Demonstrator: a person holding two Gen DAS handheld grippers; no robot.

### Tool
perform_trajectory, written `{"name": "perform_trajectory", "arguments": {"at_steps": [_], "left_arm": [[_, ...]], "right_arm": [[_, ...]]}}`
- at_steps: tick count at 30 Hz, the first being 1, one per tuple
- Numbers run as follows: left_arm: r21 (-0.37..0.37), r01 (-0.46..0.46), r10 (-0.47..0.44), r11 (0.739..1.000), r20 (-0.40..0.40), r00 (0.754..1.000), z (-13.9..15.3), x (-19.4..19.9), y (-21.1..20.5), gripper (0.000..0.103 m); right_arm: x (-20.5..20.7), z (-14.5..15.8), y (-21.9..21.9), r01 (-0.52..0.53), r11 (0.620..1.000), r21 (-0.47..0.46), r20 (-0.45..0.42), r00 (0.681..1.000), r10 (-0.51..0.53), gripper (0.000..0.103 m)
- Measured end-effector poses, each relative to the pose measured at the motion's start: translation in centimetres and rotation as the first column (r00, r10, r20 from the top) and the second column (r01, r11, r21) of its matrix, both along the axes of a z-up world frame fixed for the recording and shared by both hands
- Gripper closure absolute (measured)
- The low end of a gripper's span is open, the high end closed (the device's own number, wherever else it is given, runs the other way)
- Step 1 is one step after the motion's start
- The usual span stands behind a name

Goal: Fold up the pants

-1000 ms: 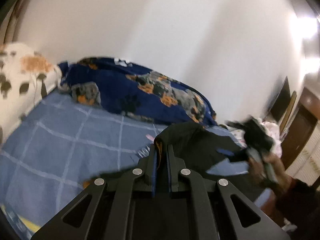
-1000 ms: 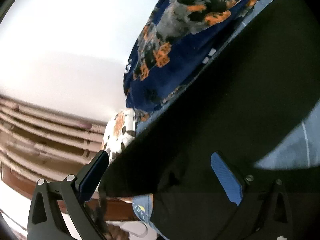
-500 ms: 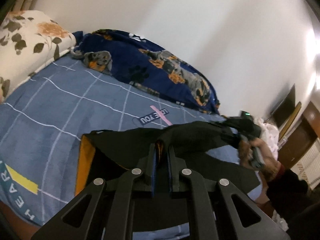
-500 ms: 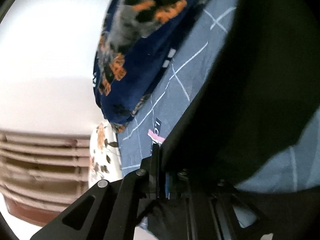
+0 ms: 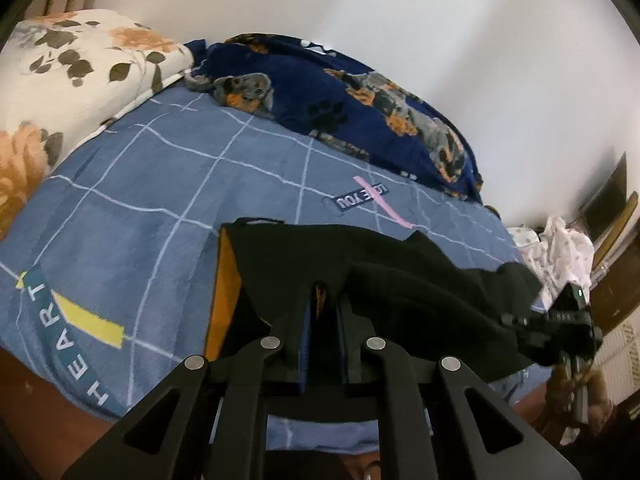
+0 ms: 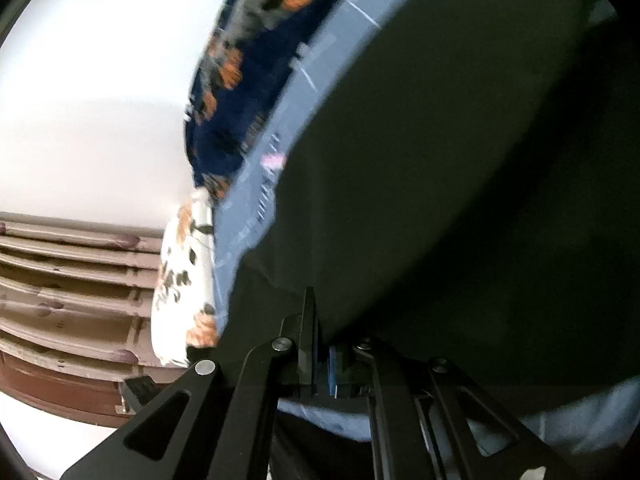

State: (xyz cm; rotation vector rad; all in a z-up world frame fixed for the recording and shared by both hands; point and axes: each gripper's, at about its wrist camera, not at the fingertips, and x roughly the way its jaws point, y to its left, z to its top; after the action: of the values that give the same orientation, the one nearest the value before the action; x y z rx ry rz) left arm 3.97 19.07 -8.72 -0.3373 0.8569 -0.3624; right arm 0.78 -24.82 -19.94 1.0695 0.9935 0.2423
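Black pants [image 5: 400, 276] with an orange inner lining [image 5: 226, 288] hang stretched low over the blue checked bed sheet [image 5: 160, 200]. In the left wrist view my left gripper [image 5: 324, 294] is shut on the pants' near edge, a strip of orange lining showing between the fingers. At the far right of that view a hand holds the right gripper [image 5: 560, 320] at the pants' other end. In the right wrist view my right gripper [image 6: 316, 316] is shut on the black pants [image 6: 460, 200], whose cloth fills most of that view.
A dark blue blanket [image 5: 360, 112] with a dog print lies along the white wall. A floral pillow [image 5: 80, 60] sits at the bed's head, before a slatted headboard [image 6: 60, 300]. A heap of white clothes [image 5: 560, 248] and dark wooden furniture stand past the bed's right end.
The right gripper went from open to shut on the pants' cloth. Both grippers sank and the pants now stretch out lower over the sheet.
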Motion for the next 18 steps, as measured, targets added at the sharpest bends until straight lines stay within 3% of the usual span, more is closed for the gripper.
{"name": "perform_trajectory", "arguments": {"at_steps": [6, 18], "left_arm": [[0.026, -0.019, 0.019, 0.999, -0.02, 1.0, -1.0, -0.6, 0.7, 0.09], [0.095, -0.051, 0.058, 0.994, -0.077, 0.995, -2.7, -2.1, 1.6, 0.085]], "right_arm": [[-1.5, -3.3, 1.7, -0.017, 0.999, 0.035, -0.074, 0.997, 0.02, 0.097], [-2.0, -4.5, 2.7, -0.051, 0.998, 0.023, -0.099, 0.994, 0.053, 0.097]]}}
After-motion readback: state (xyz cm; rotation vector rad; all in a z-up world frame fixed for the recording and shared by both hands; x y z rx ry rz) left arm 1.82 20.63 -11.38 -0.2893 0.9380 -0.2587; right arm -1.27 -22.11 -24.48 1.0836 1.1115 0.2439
